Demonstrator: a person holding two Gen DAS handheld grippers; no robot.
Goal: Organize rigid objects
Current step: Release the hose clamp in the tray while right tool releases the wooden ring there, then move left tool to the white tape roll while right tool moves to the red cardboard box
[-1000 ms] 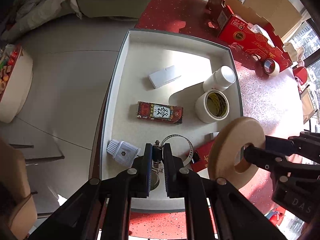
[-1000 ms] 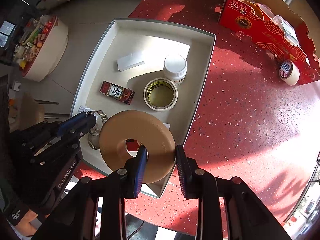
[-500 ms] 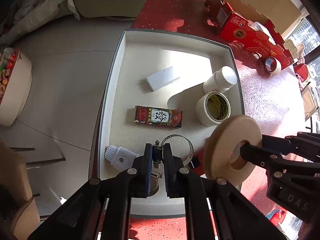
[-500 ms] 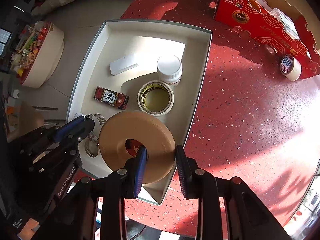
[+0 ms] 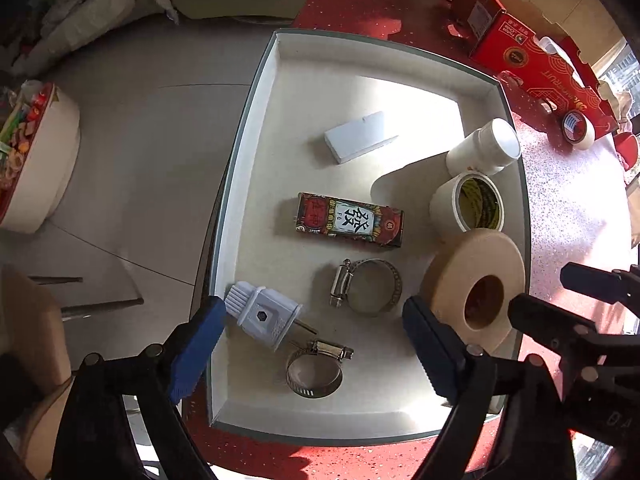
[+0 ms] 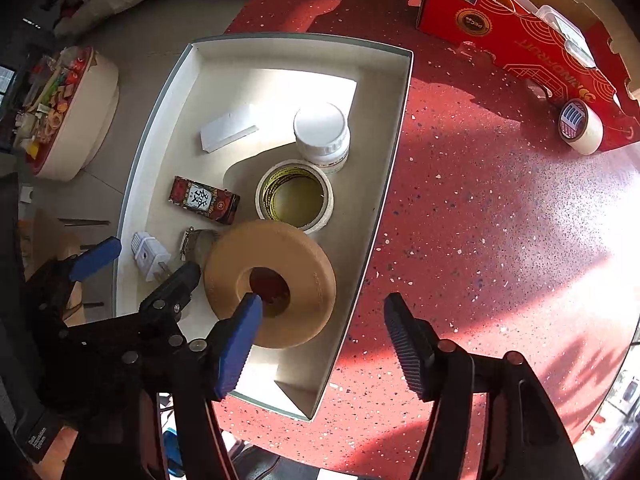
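A white tray sits on the red speckled table. My left gripper points down over its near end, its jaws opening wide. A small hose clamp lies loose on the tray floor below them, touching neither pad. My right gripper is opening too. The tan ring rests free in the tray by the right wall, something red under its hole. A white plug, a larger hose clamp, a red box, a tape roll, a white bottle and a white card box also lie inside.
A red cardboard carton stands at the table's far right with a small tape roll in front of it. On the floor to the left is a round white bin of colourful bits. Bare red tabletop lies right of the tray.
Both grippers went from shut to wide open. The left let go of the small hose clamp, which now lies in the tray. The right let go of the tan ring.
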